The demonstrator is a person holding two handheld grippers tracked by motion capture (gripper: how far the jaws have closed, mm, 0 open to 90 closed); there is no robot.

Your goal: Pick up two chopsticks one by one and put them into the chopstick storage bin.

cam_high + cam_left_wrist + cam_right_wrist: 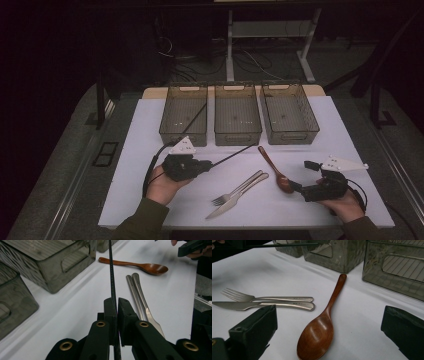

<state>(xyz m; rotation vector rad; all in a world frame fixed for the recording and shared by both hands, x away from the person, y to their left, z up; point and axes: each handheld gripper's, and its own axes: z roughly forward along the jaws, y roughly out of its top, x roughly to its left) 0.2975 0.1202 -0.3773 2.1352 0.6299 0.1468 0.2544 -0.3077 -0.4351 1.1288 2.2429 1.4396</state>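
My left gripper [207, 164] [117, 302] is shut on a thin black chopstick [232, 155] [111, 267], which sticks out over the white table toward the bins. A second black chopstick [196, 116] leans inside the left bin [182, 136]. My right gripper [304, 176] [329, 317] stands open, one jaw on each side of the bowl of a brown wooden spoon [274, 167] [322, 327] lying flat on the table. A steel fork [240, 189] [269, 298] and knife [235, 199] [262, 305] lie side by side between the two hands.
Three translucent grey bins stand in a row at the back of the white table top [145, 150]; the middle bin [237, 136] and right bin [292, 136] look empty. Dark floor, cables and desk legs lie beyond.
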